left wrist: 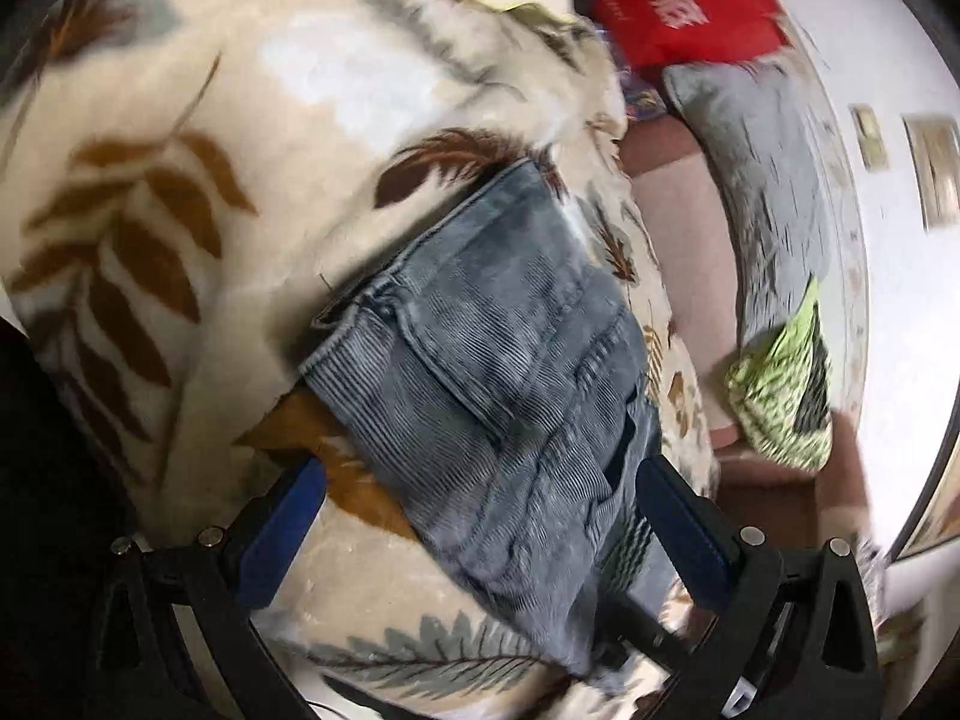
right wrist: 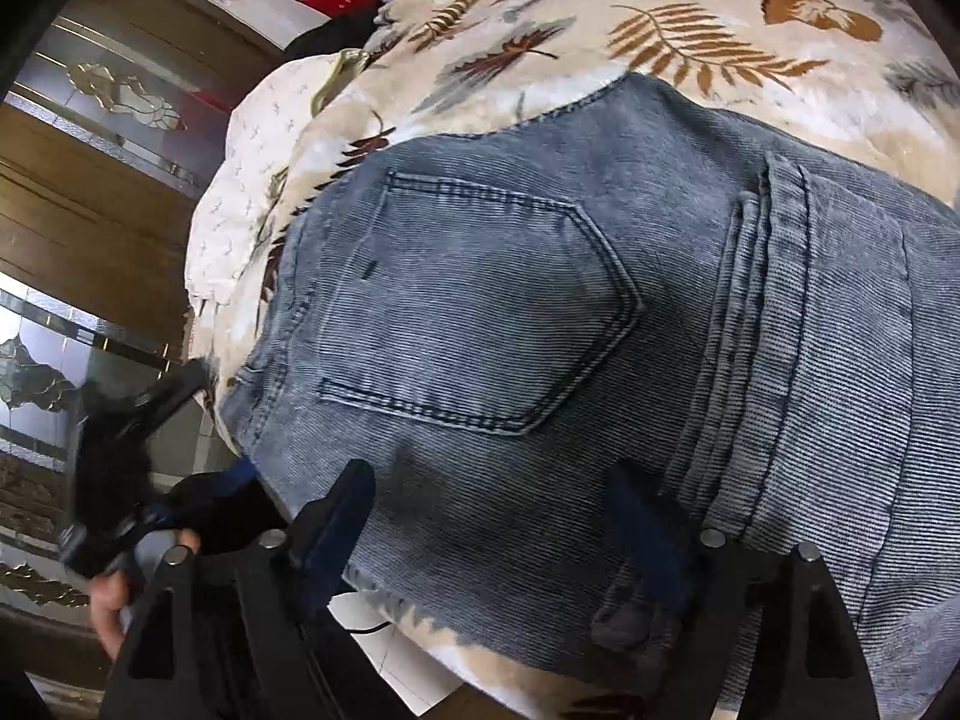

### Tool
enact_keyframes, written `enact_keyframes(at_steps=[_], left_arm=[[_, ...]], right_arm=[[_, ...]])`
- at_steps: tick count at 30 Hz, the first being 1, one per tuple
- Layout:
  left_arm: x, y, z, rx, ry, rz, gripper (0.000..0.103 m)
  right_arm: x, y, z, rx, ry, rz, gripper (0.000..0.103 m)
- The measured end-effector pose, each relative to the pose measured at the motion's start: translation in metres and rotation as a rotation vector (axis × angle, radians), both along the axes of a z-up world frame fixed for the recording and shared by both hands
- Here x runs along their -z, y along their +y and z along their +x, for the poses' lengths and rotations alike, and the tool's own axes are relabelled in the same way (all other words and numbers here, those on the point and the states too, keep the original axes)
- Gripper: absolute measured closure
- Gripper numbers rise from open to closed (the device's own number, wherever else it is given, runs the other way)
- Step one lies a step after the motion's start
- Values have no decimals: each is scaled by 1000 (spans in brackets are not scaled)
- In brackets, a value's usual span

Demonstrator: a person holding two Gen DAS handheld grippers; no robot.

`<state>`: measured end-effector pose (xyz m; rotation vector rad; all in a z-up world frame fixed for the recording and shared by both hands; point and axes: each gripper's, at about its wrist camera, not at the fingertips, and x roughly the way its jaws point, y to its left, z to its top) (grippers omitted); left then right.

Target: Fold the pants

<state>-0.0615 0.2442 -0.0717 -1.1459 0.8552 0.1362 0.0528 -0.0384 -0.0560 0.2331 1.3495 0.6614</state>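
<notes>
Blue-grey jeans (left wrist: 510, 360) lie folded into a narrow stack on a cream leaf-print blanket (left wrist: 180, 192). My left gripper (left wrist: 480, 480) hovers low over their near end, open, its blue pads (left wrist: 288, 516) wide apart with the denim running between them. In the right wrist view the jeans (right wrist: 510, 312) fill the frame, back pocket (right wrist: 480, 300) up, on the same blanket (right wrist: 720, 30). My right gripper (right wrist: 492, 498) is open just above the denim, fingers astride it near the blanket's edge, holding nothing.
A red bag (left wrist: 672, 6) and a grey cushion (left wrist: 756, 138) lie beyond the blanket, with a green patterned cloth (left wrist: 780, 384) beside them. A wooden door with glass panels (right wrist: 90, 180) stands left. A hand (right wrist: 111, 600) grips a blurred black tool. White paper (right wrist: 408, 660) sticks out below.
</notes>
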Motion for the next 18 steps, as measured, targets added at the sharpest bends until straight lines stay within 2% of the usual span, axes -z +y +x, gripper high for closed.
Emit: enact_keyframes(at_steps=[2,4,5,6,7,8,10,11,12,13,14,17,18], left_arm=[[-2,2,4,-22,-13,11,3],[-11,4,7,-16,-29,55,34],[-13,3,12,-3,2,91,56],[-13,4,15,1,19,110,61],[-11,4,18,1,31,124,61],[-10,3,19,-2,41,130,66],[-7,3,21,-14,57,145,72],[-7,4,19,-13,59,154,75],[-9,2,20,-10,61,169,80],[-12,1,21,-3,63,188,83],[-16,-1,22,-2,63,214,91],[-39,-12,25,32,29,309,93],[-48,-15,23,45,10,350,94]], right_arm=[[2,0,1,-3,7,0,20],[2,1,4,12,20,2,20],[-1,-1,4,32,26,3,20],[-11,1,3,37,13,23,20],[-18,3,2,29,-5,48,20],[-24,6,2,17,-24,65,20],[-13,11,4,3,3,41,20],[2,16,6,-13,49,22,20],[13,19,5,-31,39,13,19],[10,19,3,-36,23,23,17],[7,19,3,-38,17,27,17],[-1,4,2,7,36,90,17],[-10,-12,-2,29,9,124,17]])
